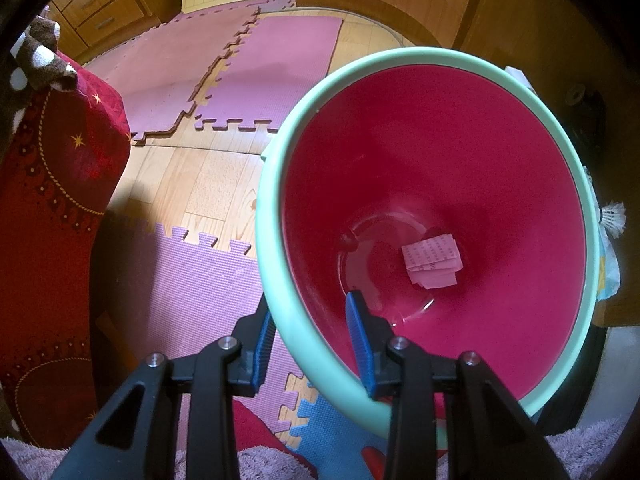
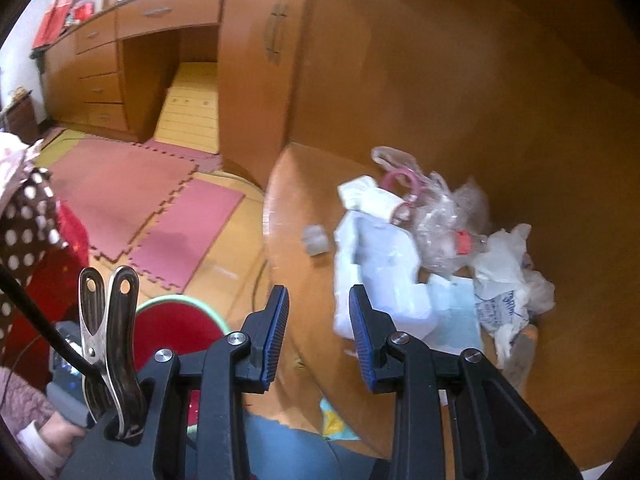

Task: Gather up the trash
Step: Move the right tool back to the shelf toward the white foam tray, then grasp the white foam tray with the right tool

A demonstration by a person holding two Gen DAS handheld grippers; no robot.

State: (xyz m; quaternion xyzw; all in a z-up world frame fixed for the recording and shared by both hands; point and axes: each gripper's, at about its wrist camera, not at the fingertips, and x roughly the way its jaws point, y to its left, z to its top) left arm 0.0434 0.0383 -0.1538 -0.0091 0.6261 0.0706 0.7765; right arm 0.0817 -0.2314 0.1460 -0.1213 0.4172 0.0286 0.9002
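My left gripper is shut on the mint-green rim of a round bin, one finger outside and one inside the red wall. A folded pink paper lies on the bin's bottom. My right gripper is open with nothing between its blue pads, above the near edge of a round wooden table. On that table sits a trash pile: white crumpled paper, a clear plastic bag, a wrinkled white wrapper and a small grey scrap. The bin shows low at the left.
Pink foam mats cover parts of the wooden floor. A red patterned cloth hangs at the left. Wooden cabinets stand behind the table. A metal clip and a person's hand are beside my right gripper. A shuttlecock lies right of the bin.
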